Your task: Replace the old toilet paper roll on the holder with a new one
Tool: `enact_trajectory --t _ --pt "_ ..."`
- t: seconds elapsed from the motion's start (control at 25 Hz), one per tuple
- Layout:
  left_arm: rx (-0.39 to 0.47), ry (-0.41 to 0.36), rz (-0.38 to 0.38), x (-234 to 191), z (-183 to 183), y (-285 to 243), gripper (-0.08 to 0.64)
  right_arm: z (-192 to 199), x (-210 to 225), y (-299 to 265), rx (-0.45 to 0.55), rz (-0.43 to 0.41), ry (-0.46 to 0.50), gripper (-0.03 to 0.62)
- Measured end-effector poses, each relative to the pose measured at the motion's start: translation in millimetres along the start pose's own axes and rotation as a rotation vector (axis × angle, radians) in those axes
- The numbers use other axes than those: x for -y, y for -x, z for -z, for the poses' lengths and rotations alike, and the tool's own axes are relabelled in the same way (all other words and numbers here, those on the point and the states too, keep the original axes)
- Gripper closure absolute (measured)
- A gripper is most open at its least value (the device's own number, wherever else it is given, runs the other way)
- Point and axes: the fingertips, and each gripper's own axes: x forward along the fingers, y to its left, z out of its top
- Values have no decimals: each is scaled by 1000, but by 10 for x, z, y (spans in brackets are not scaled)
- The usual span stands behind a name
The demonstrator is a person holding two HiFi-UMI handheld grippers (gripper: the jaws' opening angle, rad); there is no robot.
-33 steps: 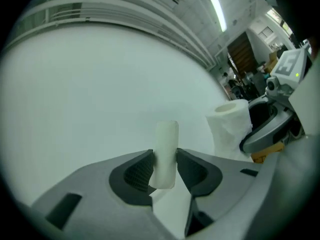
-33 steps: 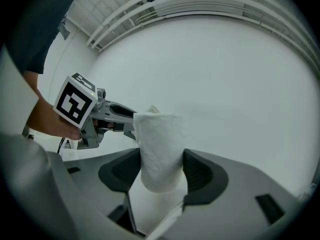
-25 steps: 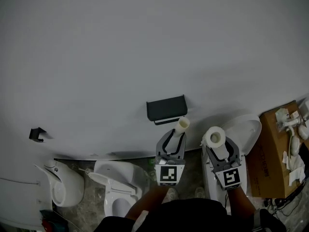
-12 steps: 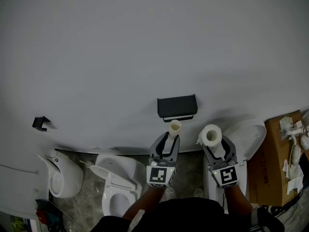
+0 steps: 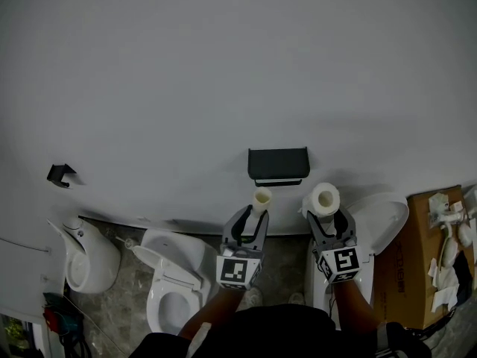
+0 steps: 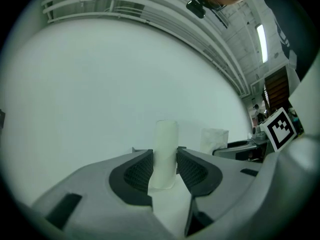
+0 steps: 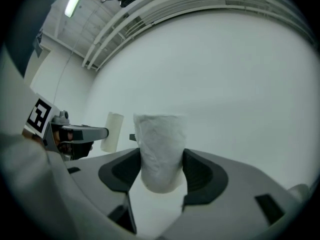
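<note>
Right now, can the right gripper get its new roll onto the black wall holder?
Probably yes. In the head view the holder looks bare, just up-left of the right gripper, shut on the new roll. The left gripper with the empty tube sits below the holder, not between.

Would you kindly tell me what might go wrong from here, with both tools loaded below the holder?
1. The left tool grips the cardboard tube only near its lower end, so it could tip out and fall.
2. The right tool squeezes the soft new roll, which may flatten its core and make it hard to slide onto the black holder.
3. The tools stand close together and may bump at the holder.
</note>
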Motion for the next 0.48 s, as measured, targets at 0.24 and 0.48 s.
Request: enact_trajectory --t 0.24,0.48 --pt "-23 -39 -27 -134 84 108 414 88 138 -140 16 3 -185 334" --pt "-33 -54 -43 -235 94 158 414 216 323 -319 28 30 -471 334"
